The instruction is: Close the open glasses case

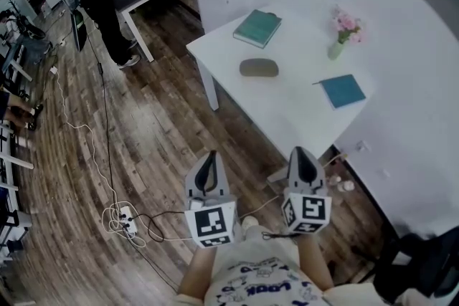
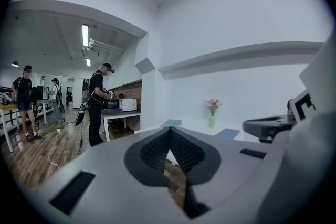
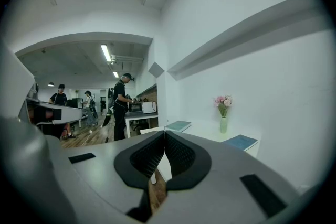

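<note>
Closed hand-held grippers, left (image 1: 211, 155) and right (image 1: 301, 152), face glasses case (image 1: 258, 67).

You have bright, even light with only faint shadows. Ceiling tubes (image 2: 85, 35) glow in the upper left of both gripper views without flare. In the head view, the white table (image 1: 301, 107) nearly washes out. Straight lines bow toward every frame's edge, and both gripper views have black corners. The left gripper (image 2: 169, 131) looks soft low in its own view.
</note>
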Demonstrator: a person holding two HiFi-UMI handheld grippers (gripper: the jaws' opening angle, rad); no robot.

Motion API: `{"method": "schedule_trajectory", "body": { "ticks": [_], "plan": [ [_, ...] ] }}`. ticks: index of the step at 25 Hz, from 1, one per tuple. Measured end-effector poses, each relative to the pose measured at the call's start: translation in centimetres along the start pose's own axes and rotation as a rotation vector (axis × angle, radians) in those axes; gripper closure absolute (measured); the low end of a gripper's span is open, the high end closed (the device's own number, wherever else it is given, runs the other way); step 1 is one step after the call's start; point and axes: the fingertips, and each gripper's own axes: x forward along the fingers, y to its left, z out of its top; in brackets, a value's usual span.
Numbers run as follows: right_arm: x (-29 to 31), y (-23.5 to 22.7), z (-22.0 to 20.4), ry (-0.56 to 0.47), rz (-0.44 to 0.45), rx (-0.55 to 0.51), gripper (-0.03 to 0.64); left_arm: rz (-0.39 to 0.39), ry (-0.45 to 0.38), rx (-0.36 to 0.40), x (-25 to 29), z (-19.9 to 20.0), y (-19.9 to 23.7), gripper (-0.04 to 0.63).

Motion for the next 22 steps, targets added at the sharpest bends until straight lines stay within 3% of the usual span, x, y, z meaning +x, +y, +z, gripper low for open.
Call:
{"method": "schedule_trajectory", "body": {
  "ticks": [11,22],
  "plan": [
    [7.4,-0.3,-0.4,0.034,-0.026,-0.002,0.614,-0.032,0.015,0.033,7.9,-0.1,2.2,0.592],
    [20.2,-1.1,0.9,0.072,-0.175,0.052,0.614,-0.179,0.038,0.07,22.2,2.9,6.0,0.592]
  ]
}}
